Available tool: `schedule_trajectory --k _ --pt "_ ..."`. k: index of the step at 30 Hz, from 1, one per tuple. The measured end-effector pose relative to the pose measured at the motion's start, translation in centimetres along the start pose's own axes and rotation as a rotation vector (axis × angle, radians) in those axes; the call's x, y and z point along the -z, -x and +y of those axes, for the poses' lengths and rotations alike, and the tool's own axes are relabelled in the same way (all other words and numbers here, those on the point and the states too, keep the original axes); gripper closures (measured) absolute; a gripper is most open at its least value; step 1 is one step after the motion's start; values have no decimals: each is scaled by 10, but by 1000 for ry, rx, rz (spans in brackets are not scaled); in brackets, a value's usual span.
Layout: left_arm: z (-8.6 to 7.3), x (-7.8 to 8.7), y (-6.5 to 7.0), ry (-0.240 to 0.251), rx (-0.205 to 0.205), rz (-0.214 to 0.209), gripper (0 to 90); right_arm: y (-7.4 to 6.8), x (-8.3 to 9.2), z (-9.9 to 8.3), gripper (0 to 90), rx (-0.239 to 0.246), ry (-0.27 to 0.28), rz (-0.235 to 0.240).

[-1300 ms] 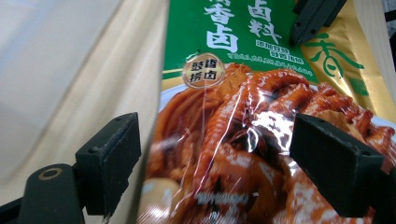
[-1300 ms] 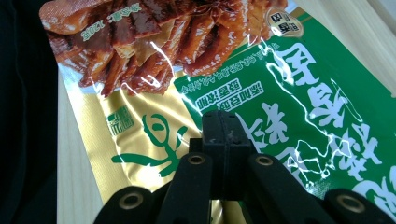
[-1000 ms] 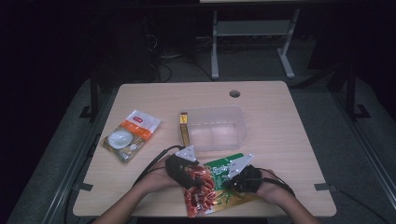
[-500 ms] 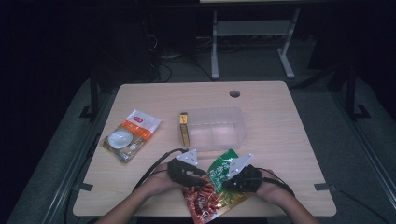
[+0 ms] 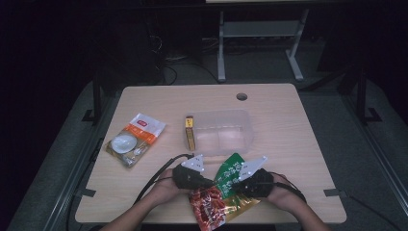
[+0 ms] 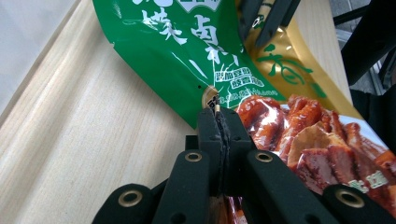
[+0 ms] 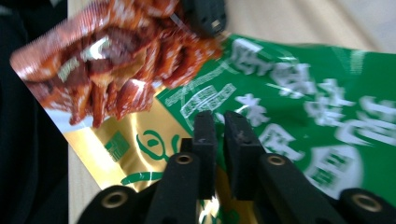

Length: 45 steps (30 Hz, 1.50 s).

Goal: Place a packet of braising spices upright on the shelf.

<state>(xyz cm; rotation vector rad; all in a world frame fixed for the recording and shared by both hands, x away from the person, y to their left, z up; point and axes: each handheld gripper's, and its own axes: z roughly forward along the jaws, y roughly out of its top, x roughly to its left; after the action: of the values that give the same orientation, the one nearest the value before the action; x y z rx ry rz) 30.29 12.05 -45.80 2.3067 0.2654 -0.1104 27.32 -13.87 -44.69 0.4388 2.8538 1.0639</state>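
A snack bag (image 5: 226, 195), green at the top, gold and red below, hangs just over the table's front edge between both grippers. My left gripper (image 5: 211, 184) has just been closing. Its jaws are shut on the bag's (image 6: 187, 42) left edge, seen close in the left gripper view (image 6: 218, 114). My right gripper (image 5: 239, 185) is at the bag's right side and has just been opening. In the right gripper view its jaws (image 7: 219, 119) stand a little apart, and the gold and green edge of the bag (image 7: 289, 102) lies between them without being pinched.
A clear plastic container (image 5: 223, 132) stands mid-table with a narrow yellow box (image 5: 190, 133) against its left side. An orange and white food packet (image 5: 134, 139) lies at the left. The wooden table (image 5: 288, 125) has a cable hole (image 5: 241, 96) near its far edge.
The bag has shifted slightly to the right, with its red end nearer the front edge. Both hands have stayed almost in place.
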Motion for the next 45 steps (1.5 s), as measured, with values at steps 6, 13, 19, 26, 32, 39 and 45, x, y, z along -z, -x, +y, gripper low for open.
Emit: schedule_trajectory --k 6,13,19,26,32,39,45 --pt "4 19 10 53 -16 33 894 4 27 -7 733 -89 103 -30" --pt "5 45 16 112 -17 96 895 2 36 -4 724 -90 173 -26" --pt "10 66 17 168 -18 152 895 -2 36 -1 724 -74 188 3" --pt "12 95 14 245 6 238 896 -3 38 1 712 -79 209 24" --pt "12 109 11 305 18 276 895 1 35 0 644 -124 201 30" --pt "12 113 11 341 22 304 895 11 31 4 542 -228 254 46" --pt "14 113 13 373 23 302 895 19 25 11 518 -271 329 75"
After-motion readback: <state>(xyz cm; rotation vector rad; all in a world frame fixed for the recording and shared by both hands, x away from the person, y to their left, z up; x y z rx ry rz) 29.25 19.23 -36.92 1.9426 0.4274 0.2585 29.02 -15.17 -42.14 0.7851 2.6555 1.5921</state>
